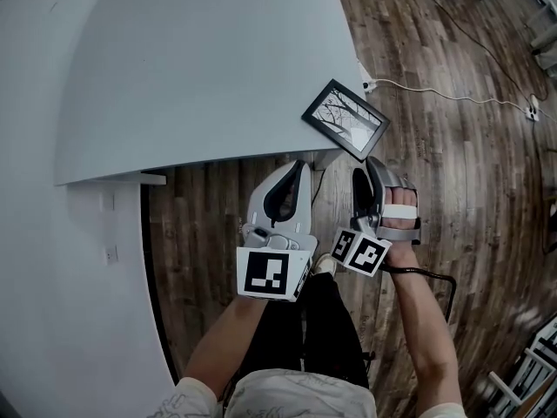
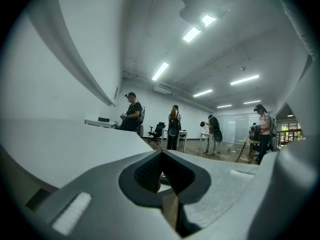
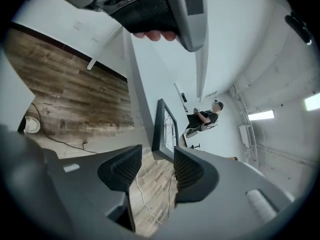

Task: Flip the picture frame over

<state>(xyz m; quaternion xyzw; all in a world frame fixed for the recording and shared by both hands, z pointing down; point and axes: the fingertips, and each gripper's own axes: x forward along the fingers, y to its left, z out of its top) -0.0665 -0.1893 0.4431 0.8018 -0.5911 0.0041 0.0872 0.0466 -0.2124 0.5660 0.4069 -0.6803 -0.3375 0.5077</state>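
The frame (image 1: 345,118), just beyond the right gripper's (image 1: 366,171) fingers, has a black border around a grey-and-white picture of dark, bare branches. The table (image 1: 200,68) ahead of the fingers is plain pale blue-grey. The floor (image 1: 452,146) under them is brown wood planking with dark, streaky grain, and a white cable (image 1: 435,92) crosses it past the fingertips. The right gripper is light grey with black ribbed pads (image 3: 125,166), and the left gripper (image 1: 296,174) has the same colours. Behind the fingers each carries a cube (image 1: 271,273) of black squares on white. The trousers (image 1: 322,338) are black.
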